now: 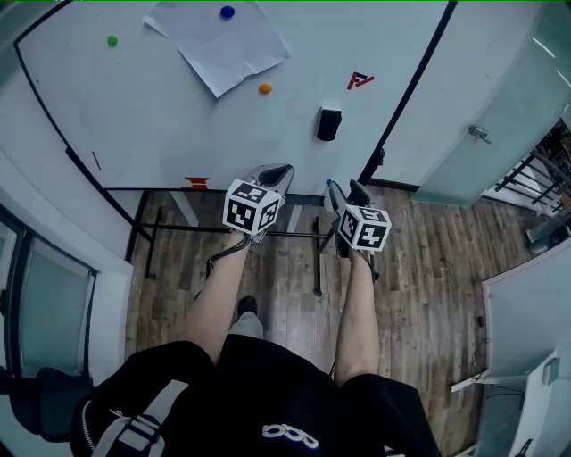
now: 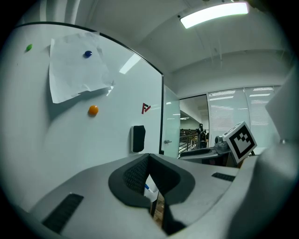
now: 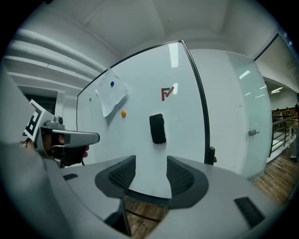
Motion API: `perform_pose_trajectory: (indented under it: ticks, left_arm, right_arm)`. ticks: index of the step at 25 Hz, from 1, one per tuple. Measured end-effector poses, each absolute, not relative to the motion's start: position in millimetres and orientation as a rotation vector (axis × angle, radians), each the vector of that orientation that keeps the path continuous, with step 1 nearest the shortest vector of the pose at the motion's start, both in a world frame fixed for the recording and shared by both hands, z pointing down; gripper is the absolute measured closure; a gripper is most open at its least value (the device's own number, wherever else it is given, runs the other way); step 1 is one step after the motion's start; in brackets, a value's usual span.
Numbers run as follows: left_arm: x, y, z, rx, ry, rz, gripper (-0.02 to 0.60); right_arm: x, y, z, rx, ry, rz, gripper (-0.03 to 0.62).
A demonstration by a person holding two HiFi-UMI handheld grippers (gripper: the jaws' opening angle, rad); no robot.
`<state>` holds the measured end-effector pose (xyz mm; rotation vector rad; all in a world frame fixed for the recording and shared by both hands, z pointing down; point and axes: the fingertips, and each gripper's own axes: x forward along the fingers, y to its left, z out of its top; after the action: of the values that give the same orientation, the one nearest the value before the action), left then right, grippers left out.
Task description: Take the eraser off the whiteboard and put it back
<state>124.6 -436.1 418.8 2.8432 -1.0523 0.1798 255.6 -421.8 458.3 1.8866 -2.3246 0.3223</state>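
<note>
The black eraser clings upright to the whiteboard, right of centre, below a red logo. It also shows as the eraser in the left gripper view and the eraser in the right gripper view. My right gripper is short of the board and below the eraser, apart from it; in its own view the right gripper stands open with only board seen between the pads. My left gripper is beside it to the left; the left gripper has its pads meeting at the tips, holding nothing.
A creased paper sheet hangs under a blue magnet; orange and green magnets dot the board. A red item lies on the board's tray. The board's stand is on wood floor. A glass door is right.
</note>
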Motion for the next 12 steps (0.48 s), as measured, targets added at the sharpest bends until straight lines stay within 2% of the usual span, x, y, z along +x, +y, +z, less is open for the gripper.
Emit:
perform_pose_trajectory:
  ticks: [7,12]
  left_arm:
    - [120.3,-392.0,416.9,2.849,-1.078,0.173,0.572]
    - [117.4,-362.0,414.2,2.864,-1.085,0.164,0.572]
  right_arm:
    - [254.4,-372.6,448.8,1.898,-2.335,0.248,0.542]
    - [257.2,-339.4,445.8,1.915,-2.338,0.231,0.569]
